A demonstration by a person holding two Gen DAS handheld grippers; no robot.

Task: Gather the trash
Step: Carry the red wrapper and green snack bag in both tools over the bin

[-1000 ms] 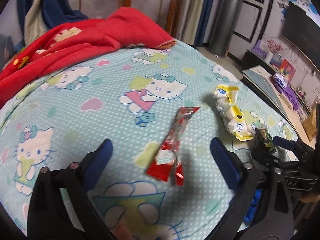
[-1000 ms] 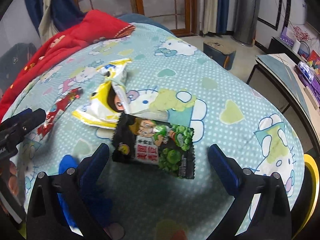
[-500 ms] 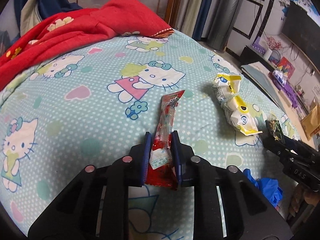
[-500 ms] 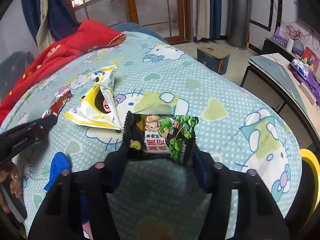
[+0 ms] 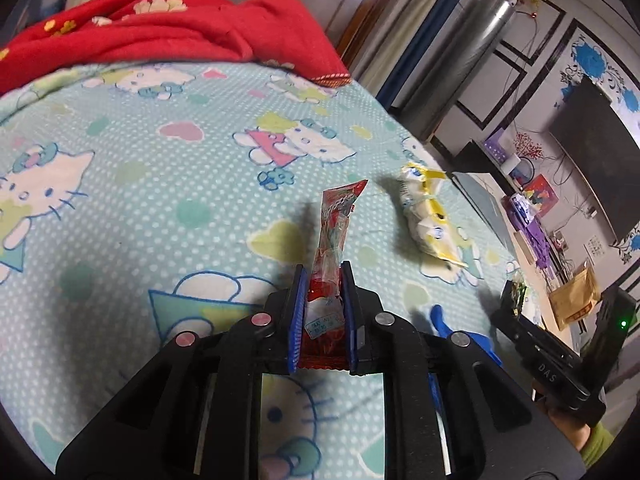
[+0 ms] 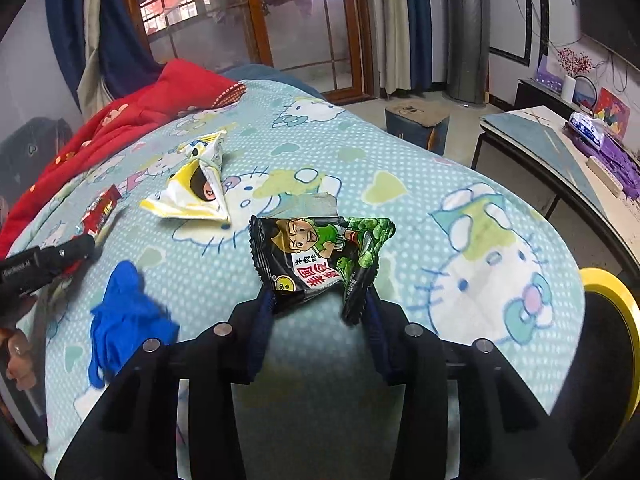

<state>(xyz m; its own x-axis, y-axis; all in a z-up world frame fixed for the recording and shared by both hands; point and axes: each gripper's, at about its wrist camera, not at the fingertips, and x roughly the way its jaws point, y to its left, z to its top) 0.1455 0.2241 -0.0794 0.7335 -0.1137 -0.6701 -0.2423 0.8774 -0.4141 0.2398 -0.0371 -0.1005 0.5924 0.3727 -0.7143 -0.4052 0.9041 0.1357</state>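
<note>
Two wrappers are gripped at this moment, one in each tool, and a third lies loose on the bed.

Left wrist view: the left gripper (image 5: 323, 312) has just been closing, and its blue pads (image 5: 297, 320) now pinch the lower part of the red wrapper (image 5: 334, 232), a long narrow sachet. Its free end pokes forward over the cartoon-print bedsheet (image 5: 120, 184) and looks lifted clear, with a shadow beside it. It reads as thin crinkly film, next to weightless and limp, so a hold across the narrow width near one end seems enough; the slick plastic could slide out if the pinch slackens. The yellow wrapper (image 5: 428, 216) lies crumpled on the sheet to the right, near but apart. A red blanket (image 5: 160, 28) is heaped at the far side.

Right wrist view: the right gripper (image 6: 316, 320) has also just been closing, and its pads press in on both side edges of the black and green snack packet (image 6: 320, 256), which buckles and bows upward between them. That bowing suggests a soft, empty or nearly empty foil pouch; a wide hold by the edges like this may let it pop free, so a pinch on one sealed seam would probably be surer. The yellow wrapper (image 6: 196, 188) rests flat-ish on the sheet ahead and left, untouched, its crumpled folds giving an easy ridge to take. A blue glove-like rag (image 6: 124, 312) lies near the bed's edge at lower left; what exactly it is I cannot tell.
</note>
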